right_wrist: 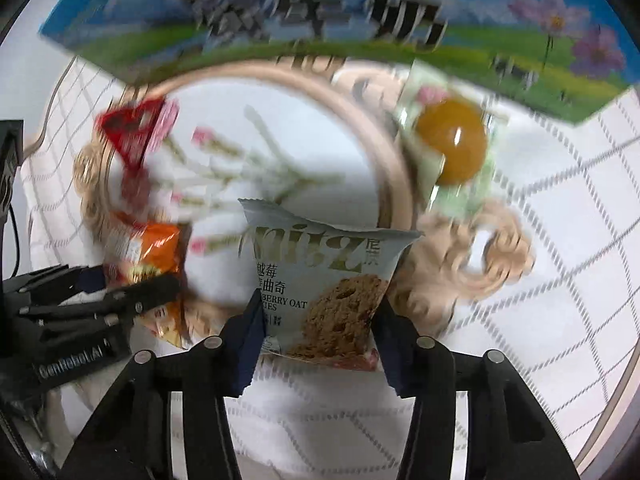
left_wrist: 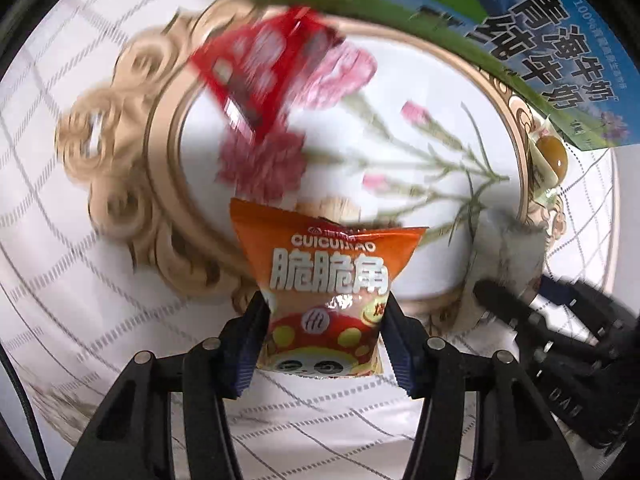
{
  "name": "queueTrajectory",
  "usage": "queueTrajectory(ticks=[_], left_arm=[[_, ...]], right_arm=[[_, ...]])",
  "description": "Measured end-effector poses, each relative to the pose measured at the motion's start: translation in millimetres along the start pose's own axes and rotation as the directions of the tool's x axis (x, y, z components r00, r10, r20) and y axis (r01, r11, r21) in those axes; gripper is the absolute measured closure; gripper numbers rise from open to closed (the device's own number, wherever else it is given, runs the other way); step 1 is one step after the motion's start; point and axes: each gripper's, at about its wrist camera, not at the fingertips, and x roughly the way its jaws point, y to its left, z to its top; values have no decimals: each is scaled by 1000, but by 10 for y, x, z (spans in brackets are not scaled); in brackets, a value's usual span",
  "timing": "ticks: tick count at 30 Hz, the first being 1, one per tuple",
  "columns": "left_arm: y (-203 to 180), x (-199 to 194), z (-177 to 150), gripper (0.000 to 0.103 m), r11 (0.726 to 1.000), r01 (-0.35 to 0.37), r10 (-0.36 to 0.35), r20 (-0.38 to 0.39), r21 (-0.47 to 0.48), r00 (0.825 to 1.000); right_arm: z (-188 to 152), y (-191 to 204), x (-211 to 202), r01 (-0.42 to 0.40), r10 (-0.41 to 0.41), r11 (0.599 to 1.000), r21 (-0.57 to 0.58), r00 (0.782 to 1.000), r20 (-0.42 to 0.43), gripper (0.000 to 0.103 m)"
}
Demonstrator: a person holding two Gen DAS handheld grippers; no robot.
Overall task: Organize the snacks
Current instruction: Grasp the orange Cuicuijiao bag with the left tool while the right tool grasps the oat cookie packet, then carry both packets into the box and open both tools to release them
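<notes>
A blue-and-green milk carton (right_wrist: 304, 16) fills the top of the right wrist view, its flowers and large black characters blurred; the left wrist view catches only its corner (left_wrist: 520, 44), with the lettering sharper there. Below it lies an oval tray (left_wrist: 400, 148) with a scrolled tan rim and a painted pink carnation design, resting on a white grid-patterned cloth (left_wrist: 52, 280).

The left gripper (left_wrist: 326, 312) is clamped on an orange snack packet (left_wrist: 326, 276), held upright over the tray's near rim, white characters across its front and a cartoon panda at the bottom. The right gripper (right_wrist: 318, 320) is closed on a pale grey cookie packet (right_wrist: 324, 280) showing an oat cookie, also over the near rim. Each view shows the other tool at its edge, the two packets close side by side.

A red packet (left_wrist: 264, 68) rests on the tray's far left part, blurred in both views. A clear-wrapped amber sweet (right_wrist: 450, 146) sits at the tray's rim beside the carton, large in the right view, small in the left.
</notes>
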Motion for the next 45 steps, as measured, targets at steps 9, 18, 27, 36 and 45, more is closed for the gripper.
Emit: queueTrajectory(ticks=[9, 18, 27, 36, 45], left_arm=[[43, 242, 116, 49, 1000, -13, 13, -6, -3, 1000], [-389, 310, -80, 51, 997, -68, 67, 31, 46, 997], [-874, -560, -413, 59, 992, 2, -24, 171, 130, 985], [-1231, -1814, 325, 58, 973, 138, -190, 299, 187, 935], [-1128, -1892, 1659, 58, 987, -34, -14, 293, 156, 956]], right_arm=[[-184, -29, 179, -8, 11, 998, 69, 999, -41, 49], [-145, 23, 266, 30, -30, 998, 62, 1000, 4, 51], [-338, 172, -395, -74, 69, 996, 46, 993, 101, 57], [162, -21, -1898, -180, 160, 983, 26, 925, 345, 57], [1302, -494, -2166, -99, 62, 991, 86, 933, 355, 57]])
